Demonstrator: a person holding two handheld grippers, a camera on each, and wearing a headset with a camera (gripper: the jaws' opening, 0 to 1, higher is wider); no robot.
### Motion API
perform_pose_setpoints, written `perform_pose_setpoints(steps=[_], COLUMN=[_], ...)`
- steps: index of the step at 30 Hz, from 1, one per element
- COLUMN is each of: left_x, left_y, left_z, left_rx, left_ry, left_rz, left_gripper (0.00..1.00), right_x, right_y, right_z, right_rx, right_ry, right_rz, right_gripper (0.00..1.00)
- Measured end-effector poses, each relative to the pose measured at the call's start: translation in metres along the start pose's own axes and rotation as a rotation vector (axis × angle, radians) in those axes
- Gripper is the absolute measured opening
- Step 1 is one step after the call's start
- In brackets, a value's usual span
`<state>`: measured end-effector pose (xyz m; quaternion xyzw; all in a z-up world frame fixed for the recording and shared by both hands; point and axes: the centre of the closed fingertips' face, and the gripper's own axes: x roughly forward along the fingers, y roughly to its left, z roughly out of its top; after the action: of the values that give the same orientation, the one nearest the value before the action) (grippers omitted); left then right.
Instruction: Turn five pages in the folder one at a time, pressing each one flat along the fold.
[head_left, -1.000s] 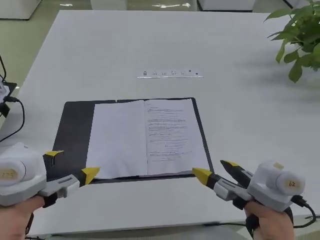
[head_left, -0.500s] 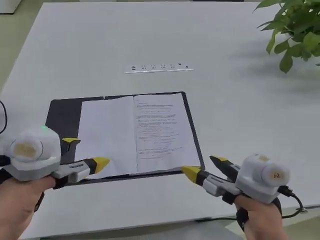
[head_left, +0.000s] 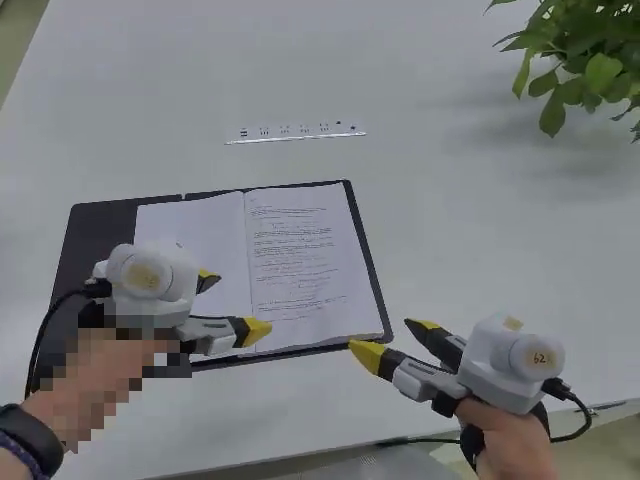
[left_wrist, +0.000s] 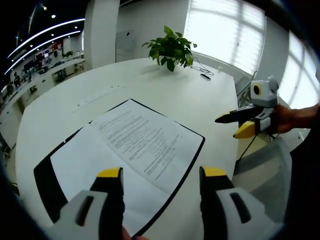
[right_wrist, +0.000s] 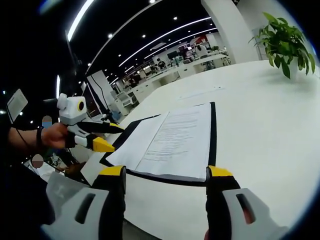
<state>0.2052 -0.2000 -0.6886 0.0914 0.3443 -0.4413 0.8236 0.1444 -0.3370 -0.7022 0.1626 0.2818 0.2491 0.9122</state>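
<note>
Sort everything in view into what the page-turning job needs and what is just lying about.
For the job:
folder, open on the table
printed page on its right side
blank page on its left side
left gripper, open
right gripper, open

Lying about:
plant at the far right
socket strip beyond the folder

Number 62 on right tongs (head_left: 390, 338) housing; print on page (head_left: 300, 265) too small to read.
</note>
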Motion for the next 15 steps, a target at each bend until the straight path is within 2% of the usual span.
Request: perform_pose_setpoints(steps=[4, 6, 10, 15], left_x=[0.023, 0.033, 0.057, 0.088], left_y=[0.001, 0.0, -0.009, -0.025], left_z=[0.002, 0.004, 0.009, 0.011], left_rx=[0.034, 0.04, 0.041, 0.083], left_ry=[0.033, 0.035, 0.04, 0.044], left_rz=[0.01, 0.012, 0.003, -0.017], left_gripper=[0.59, 0.59, 0.6, 0.6], right_x=[0.002, 0.002, 0.003, 0.004], right_y=[-0.002, -0.002, -0.005, -0.009], right_z=[-0.003, -0.003, -0.005, -0.005], right_rx=[0.015, 0.017, 0.023, 0.031], right_ry=[0.007, 0.009, 0.015, 0.018], right_rz=[-0.002, -0.002, -0.006, -0.01], right_gripper=[0.63, 0.63, 0.63, 0.63])
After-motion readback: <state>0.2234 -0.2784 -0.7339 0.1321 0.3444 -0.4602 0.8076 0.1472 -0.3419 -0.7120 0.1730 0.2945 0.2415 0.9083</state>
